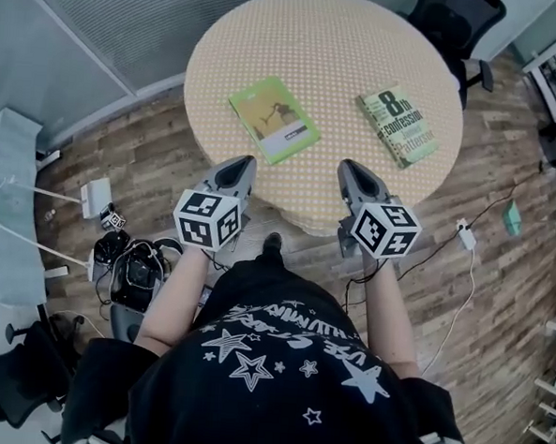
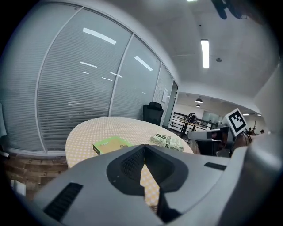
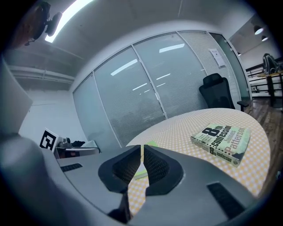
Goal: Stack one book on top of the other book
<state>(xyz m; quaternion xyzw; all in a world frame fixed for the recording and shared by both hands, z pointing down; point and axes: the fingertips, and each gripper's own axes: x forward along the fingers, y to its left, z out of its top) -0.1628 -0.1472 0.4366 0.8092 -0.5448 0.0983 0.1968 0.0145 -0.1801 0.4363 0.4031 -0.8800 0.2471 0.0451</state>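
Observation:
Two books lie apart on the round checked table (image 1: pixel 327 41). A thin green book (image 1: pixel 273 118) (image 2: pixel 110 144) sits left of centre, and a thicker book titled "8th Confession" (image 1: pixel 398 125) (image 3: pixel 221 140) (image 2: pixel 166 141) lies at the right. My left gripper (image 1: pixel 236 170) (image 2: pixel 144 147) hovers over the table's near edge, short of the green book, jaws shut and empty. Beside it my right gripper (image 1: pixel 352 174) (image 3: pixel 141 148) is also shut and empty, short of the thick book. A sliver of the green book (image 3: pixel 140 173) peeks out behind the right gripper's jaws.
A black office chair (image 1: pixel 456 25) (image 2: pixel 152 114) (image 3: pixel 215 90) stands behind the table. Glass walls with blinds (image 2: pixel 79 88) curve round the far side. Cables, a white box (image 1: pixel 97 197) and dark gear (image 1: pixel 136 266) lie on the wooden floor at the left.

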